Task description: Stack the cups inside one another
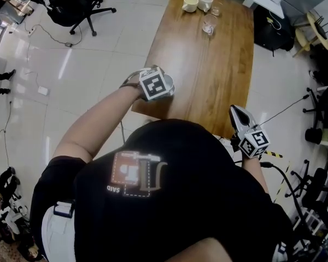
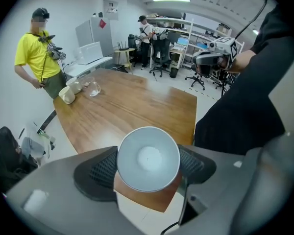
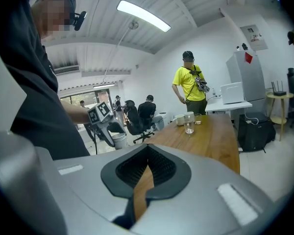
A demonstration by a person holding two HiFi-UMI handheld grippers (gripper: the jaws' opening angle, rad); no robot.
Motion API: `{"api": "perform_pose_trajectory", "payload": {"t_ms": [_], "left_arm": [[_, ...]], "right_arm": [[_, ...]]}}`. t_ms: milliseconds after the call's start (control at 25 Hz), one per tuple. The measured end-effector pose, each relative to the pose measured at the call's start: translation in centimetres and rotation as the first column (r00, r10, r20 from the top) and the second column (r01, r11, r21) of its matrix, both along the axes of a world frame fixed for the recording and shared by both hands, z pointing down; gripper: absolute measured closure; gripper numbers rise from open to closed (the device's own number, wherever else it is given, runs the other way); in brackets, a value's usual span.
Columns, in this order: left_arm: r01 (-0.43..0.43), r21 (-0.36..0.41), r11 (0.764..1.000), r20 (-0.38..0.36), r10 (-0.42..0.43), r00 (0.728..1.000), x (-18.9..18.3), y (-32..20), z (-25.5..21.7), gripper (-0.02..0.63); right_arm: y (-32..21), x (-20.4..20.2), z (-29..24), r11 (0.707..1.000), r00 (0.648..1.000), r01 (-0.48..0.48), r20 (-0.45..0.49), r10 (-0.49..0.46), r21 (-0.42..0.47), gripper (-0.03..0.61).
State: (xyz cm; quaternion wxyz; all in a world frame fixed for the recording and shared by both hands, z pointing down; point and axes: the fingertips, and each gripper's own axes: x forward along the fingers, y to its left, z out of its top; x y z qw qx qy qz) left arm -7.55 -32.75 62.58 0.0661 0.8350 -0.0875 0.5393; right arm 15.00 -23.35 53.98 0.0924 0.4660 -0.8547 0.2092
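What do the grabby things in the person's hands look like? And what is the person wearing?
Both are grey plastic. The left gripper and the right gripper each have two black ribbed pads and carry a white cube with black square markers. The person wears a black short-sleeved T-shirt with a picture printed on it.

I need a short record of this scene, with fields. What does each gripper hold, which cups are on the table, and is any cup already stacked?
left gripper: closed on a white cup, which opens toward the camera and is empty
right gripper: jaws together, nothing between them
wooden table: mostly bare
far end of table: a pale cup, a second pale cup, a clear glass
stacking: no cup seen inside another yet
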Motion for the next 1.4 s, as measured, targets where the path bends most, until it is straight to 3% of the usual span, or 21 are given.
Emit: {"api": "perform_pose_trajectory", "payload": {"t_ms": [160, 400, 480, 560, 600, 640, 760, 920, 1000, 1040, 1160, 1240, 1400], "left_arm": [[-0.016, -0.03, 0.999, 0.02, 0.017, 1.0, 0.6, 0.6, 1.6, 0.238], [-0.018, 0.017, 1.0, -0.015, 0.018, 1.0, 1.6, -0.4, 1.0, 0.233], [0.029, 0.021, 0.999, -0.081, -0.027, 0.996, 1.5, -1.2, -0.9, 0.232], [0.113, 0.014, 0.994, -0.245, -0.106, 0.964, 1.3, -2.2, -4.3, 0.232], [0.171, 0.0, 0.985, -0.347, -0.16, 0.924, 0.8, -2.9, -6.3, 0.233], [0.232, -0.026, 0.972, -0.448, -0.219, 0.867, -0.1, -3.5, -8.1, 0.233], [0.382, -0.112, 0.918, -0.681, -0.351, 0.643, -4.2, -4.5, -12.5, 0.238], [0.504, -0.249, 0.827, -0.812, -0.462, 0.357, -9.1, -4.0, -14.0, 0.34], [0.527, -0.321, 0.786, -0.831, -0.502, 0.242, -10.2, -3.3, -13.8, 0.412], [0.53, -0.345, 0.774, -0.838, -0.509, 0.198, -10.3, -2.8, -13.5, 0.444], [0.549, -0.397, 0.735, -0.84, -0.532, 0.105, -10.8, -1.8, -12.3, 0.587], [0.555, -0.428, 0.713, -0.832, -0.551, 0.068, -10.9, -1.5, -11.8, 0.612], [0.543, -0.415, 0.73, -0.842, -0.534, 0.075, -10.9, -1.2, -12.1, 0.612]], "right_arm": [[0.7, 0.4, 0.3, 1.0, 1.0, -0.023, -0.004, 0.023, -0.015, 0.565], [1.4, 1.7, 0.5, 0.998, 0.998, -0.058, -0.001, 0.058, -0.02, 0.565], [1.3, 1.9, 0.4, 0.998, 0.998, -0.062, 0.004, 0.062, -0.011, 0.565], [0.9, 1.8, -0.2, 0.998, 0.998, -0.059, 0.012, 0.059, 0.008, 0.565], [0.6, 1.7, -0.7, 0.998, 0.998, -0.056, 0.017, 0.056, 0.022, 0.565], [0.3, 1.6, -1.2, 0.998, 0.998, -0.053, 0.022, 0.052, 0.038, 0.565], [-0.9, 1.5, -2.9, 0.996, 0.998, -0.048, 0.039, 0.045, 0.08, 0.565], [-2.3, 1.4, -4.3, 0.993, 0.997, -0.046, 0.06, 0.039, 0.112, 0.565], [-2.8, 1.1, -4.5, 0.993, 0.997, -0.038, 0.066, 0.031, 0.109, 0.565], [-2.9, 0.9, -4.5, 0.994, 0.997, -0.033, 0.068, 0.026, 0.104, 0.565], [-3.0, 0.1, -4.2, 0.996, 0.998, -0.015, 0.068, 0.009, 0.093, 0.565], [-2.9, -0.4, -4.0, 0.996, 0.998, -0.007, 0.068, 0.001, 0.09, 0.565], [-2.7, -1.0, -3.5, 0.997, 0.998, 0.002, 0.067, -0.007, 0.075, 0.565]]}}
